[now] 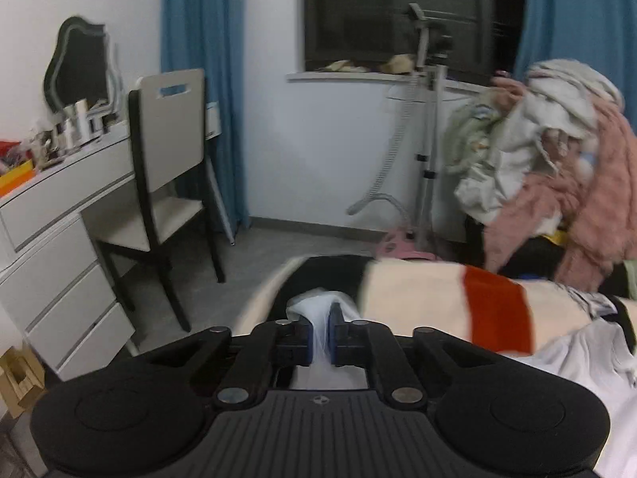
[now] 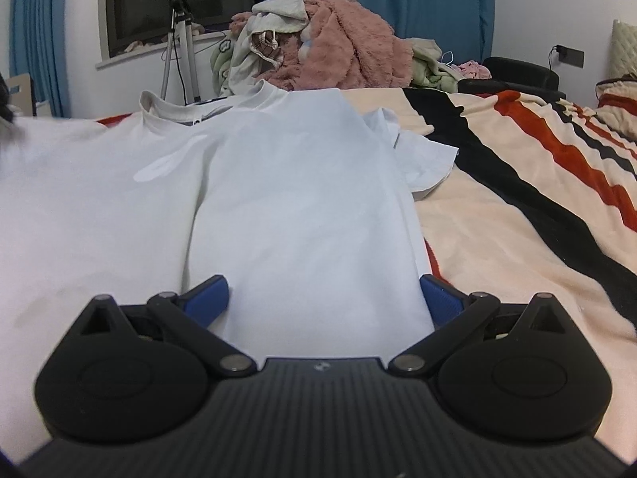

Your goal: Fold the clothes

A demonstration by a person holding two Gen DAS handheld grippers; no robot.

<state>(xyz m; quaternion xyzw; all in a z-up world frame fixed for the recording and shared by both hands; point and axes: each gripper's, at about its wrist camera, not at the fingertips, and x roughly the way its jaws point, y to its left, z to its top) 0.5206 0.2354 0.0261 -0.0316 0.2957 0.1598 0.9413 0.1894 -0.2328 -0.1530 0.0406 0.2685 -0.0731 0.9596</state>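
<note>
A white T-shirt (image 2: 302, 183) lies flat on the striped bedspread (image 2: 517, 207), its right side folded over toward the middle, collar at the far end. My right gripper (image 2: 324, 298) is open, its blue fingers (image 2: 209, 296) spread wide over the shirt's near hem. My left gripper (image 1: 320, 332) is shut on a bunch of the white shirt fabric (image 1: 314, 306), held at the bed's edge. More of the shirt shows at lower right in the left wrist view (image 1: 589, 354).
A pile of pink and beige clothes (image 2: 330, 51) sits at the far end of the bed, also in the left wrist view (image 1: 557, 159). A chair (image 1: 167, 159), a dresser (image 1: 59, 239) and a garment steamer stand (image 1: 428, 139) are on the floor beyond.
</note>
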